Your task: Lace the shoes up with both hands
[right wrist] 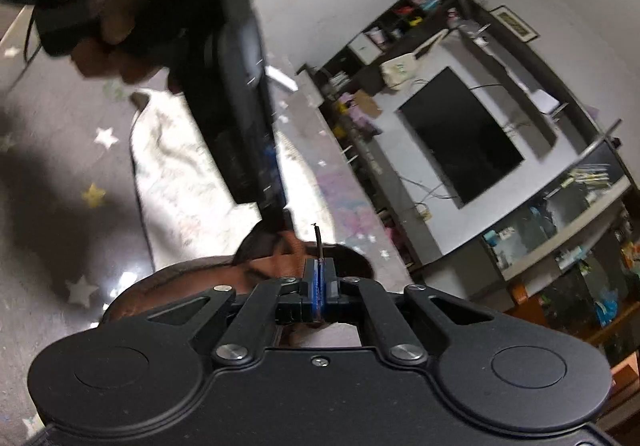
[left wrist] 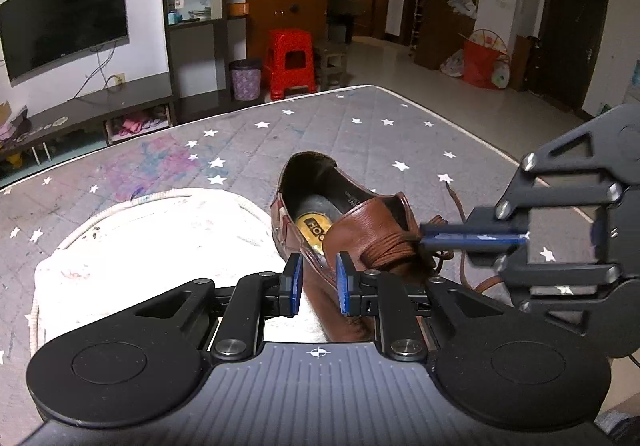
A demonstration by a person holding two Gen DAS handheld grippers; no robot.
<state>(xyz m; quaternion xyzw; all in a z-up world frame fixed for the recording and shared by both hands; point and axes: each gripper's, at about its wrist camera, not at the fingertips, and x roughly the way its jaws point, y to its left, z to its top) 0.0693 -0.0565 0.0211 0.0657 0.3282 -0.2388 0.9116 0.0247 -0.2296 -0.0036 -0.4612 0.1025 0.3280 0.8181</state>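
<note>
Straddling the shoe (left wrist: 320,221) rim — left tongs (left wrist: 318,282) apart, right tongs (right wrist: 319,286) clamped on lace (right wrist: 319,242).

Shoe (left wrist: 352,230) right of cloth (left wrist: 160,254) (touching)

Left gripper (left wrist: 318,286) parted, level and forward, right gripper (right wrist: 319,278) pressed together, turned sideways

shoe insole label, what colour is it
Yellow with a black logo patch, on the insole label inside the brown shoe; clearest in the left wrist view.
</note>
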